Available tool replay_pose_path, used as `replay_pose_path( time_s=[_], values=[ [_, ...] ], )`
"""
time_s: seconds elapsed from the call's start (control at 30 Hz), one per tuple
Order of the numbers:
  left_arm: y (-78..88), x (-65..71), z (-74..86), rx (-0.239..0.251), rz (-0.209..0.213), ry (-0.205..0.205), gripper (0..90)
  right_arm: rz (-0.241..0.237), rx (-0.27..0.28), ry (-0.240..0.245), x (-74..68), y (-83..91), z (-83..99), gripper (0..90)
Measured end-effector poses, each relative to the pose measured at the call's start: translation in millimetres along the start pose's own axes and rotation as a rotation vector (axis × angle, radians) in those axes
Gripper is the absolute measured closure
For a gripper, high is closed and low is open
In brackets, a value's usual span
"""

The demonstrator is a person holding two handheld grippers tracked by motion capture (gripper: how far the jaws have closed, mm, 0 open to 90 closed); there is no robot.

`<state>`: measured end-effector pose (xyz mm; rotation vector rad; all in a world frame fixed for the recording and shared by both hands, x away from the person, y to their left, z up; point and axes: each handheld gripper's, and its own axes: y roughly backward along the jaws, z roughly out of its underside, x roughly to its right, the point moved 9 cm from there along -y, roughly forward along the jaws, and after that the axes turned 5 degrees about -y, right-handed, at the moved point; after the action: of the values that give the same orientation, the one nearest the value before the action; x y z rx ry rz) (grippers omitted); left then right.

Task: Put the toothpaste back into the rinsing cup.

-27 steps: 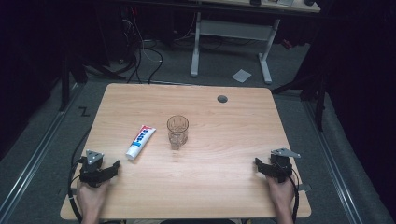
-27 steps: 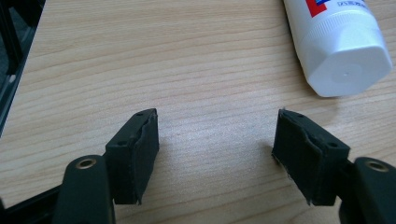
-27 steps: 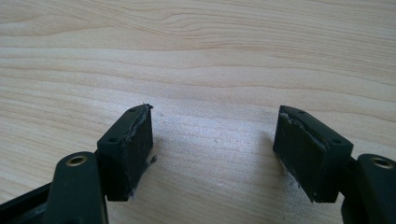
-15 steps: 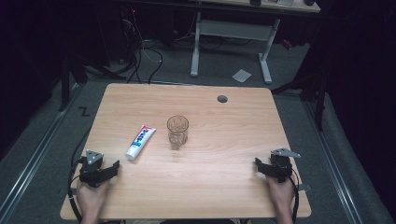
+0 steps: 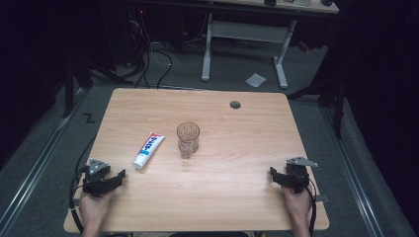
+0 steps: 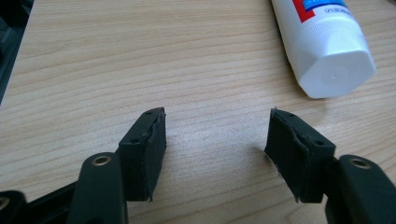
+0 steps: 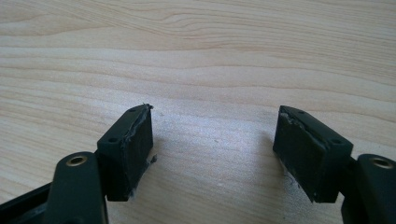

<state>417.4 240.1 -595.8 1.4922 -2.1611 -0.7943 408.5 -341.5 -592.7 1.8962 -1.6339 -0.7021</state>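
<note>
Table (image 5: 237, 197) holds one toothpaste tube (image 5: 148, 149), one glass (image 5: 188, 139).

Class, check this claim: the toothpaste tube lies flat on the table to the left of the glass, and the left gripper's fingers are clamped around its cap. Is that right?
Not quite. The toothpaste tube does lie flat left of the glass, but the left gripper holds nothing: its fingers stand open over bare table, with the cap apart, off to one side. The left gripper view shows this.
</note>
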Motion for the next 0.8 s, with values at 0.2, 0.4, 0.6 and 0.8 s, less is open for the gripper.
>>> replay_pose_path(
  time_s=[0.2, 0.4, 0.6, 0.8],
  values=[
    [0.0, 0.4, 0.3, -0.008, -0.005, -0.015, 38.5, -0.001, 0.0, 0.001, -0.1, 0.0, 0.0, 28.2],
    [-0.8, 2.9, -0.2, -0.009, -0.012, -0.021, 36.4, -0.001, 0.0, 0.001, -0.1, 0.0, 0.0, 28.1],
    [2.0, 3.2, -3.1, 0.003, -0.016, -0.017, 32.3, -0.001, 0.0, 0.002, -0.1, 0.0, 0.0, 28.1],
    [11.0, 4.9, -7.7, 0.016, -0.014, -0.03, 29.2, -0.001, 0.0, 0.002, -0.1, 0.0, 0.0, 28.2]
  ],
)
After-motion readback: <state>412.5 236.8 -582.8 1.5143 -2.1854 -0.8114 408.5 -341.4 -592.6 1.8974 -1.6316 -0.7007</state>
